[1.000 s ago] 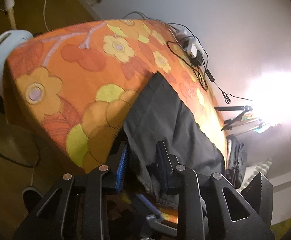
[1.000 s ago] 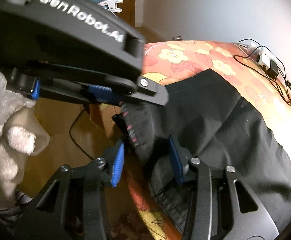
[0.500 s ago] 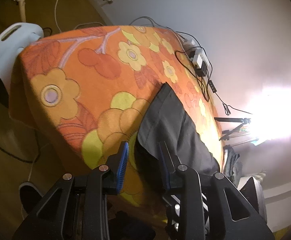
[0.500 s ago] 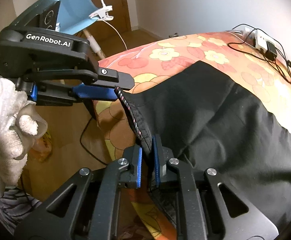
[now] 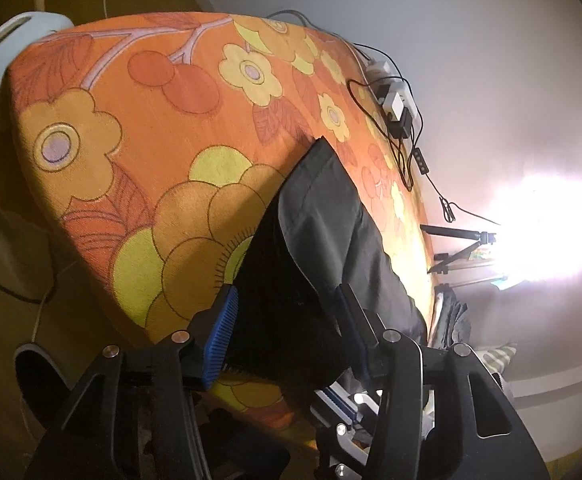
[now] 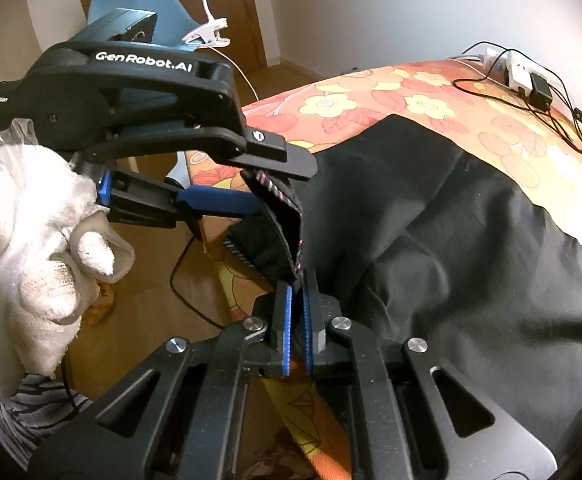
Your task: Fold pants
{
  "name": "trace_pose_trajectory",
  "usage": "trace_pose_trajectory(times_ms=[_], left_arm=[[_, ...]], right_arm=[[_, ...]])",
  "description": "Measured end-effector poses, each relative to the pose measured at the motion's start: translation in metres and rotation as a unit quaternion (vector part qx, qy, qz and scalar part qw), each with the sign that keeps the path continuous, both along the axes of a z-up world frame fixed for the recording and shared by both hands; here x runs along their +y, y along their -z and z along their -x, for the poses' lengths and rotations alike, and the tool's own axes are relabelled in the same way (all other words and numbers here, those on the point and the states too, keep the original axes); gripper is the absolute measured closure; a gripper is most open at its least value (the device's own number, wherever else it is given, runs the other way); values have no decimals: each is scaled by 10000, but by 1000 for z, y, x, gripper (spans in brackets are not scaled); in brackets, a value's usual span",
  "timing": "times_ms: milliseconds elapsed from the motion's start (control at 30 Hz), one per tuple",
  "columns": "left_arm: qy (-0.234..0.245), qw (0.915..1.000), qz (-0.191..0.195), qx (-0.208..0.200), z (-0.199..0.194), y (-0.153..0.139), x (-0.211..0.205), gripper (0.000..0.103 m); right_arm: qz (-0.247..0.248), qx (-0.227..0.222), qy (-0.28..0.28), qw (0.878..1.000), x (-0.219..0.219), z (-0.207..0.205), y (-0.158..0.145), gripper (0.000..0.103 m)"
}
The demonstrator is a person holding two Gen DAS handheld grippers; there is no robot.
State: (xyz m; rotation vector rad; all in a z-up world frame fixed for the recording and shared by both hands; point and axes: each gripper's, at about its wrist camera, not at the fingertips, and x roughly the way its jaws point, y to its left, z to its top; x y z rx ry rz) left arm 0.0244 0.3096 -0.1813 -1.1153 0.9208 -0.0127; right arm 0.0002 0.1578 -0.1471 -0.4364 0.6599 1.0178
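Your right gripper (image 6: pixel 297 300) was clamped on the waistband edge of the black pants (image 6: pixel 451 240), its blue pads pinched together on the striped trim after just closing down on it. Your left gripper (image 6: pixel 275 188) reached in from the left of the pants, held by your white-gloved hand (image 6: pixel 23 240). Its jaws had just been opening, and they stood partly apart with the raised waistband between them. From the left wrist view, dark cloth filled the gap between the left gripper's (image 5: pixel 287 320) blue pads, but you could not tell whether the pads still pressed on it.

The pants lay spread across an orange flowered bedcover (image 5: pixel 139 128), their waist lifted just past the bed's near edge, the legs running away over the cover. Beyond the pants, near the wall, a white power strip (image 6: pixel 521 74) with black cables rested on the cover.
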Motion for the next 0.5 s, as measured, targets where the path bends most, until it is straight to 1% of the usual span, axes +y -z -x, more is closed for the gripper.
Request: trace_pose_trajectory(times_ms=[67,100,167,233,333,400,467,500], left_arm=[[-39,10000,-48,26,1,-1,0,54],[-30,9999,-107,37,2,-2,0,54],[-17,9997,-242,70,3,-4,-1,54],[41,9991,-402,126,3,-6,-2,52],[23,9985,-510,188,4,-8,-3,52],[-24,9986,-480,211,7,-7,-3,52],[32,9994,-301,156,7,-4,-3,52],[16,9995,-294,117,7,-4,-3,52]], right_arm=[[23,-70,75,9999,-2,-1,-1,98],[41,-150,132,9998,-3,-2,-2,98],[52,-162,163,9997,-5,-6,-4,98],[50,-172,155,9997,-8,-8,-5,98],[144,-271,80,9995,-7,-5,-5,98],[181,-331,48,9993,-6,-3,-5,98],[178,-320,8,9993,-4,-2,-4,98],[192,-306,-28,9993,-4,-1,-3,98]])
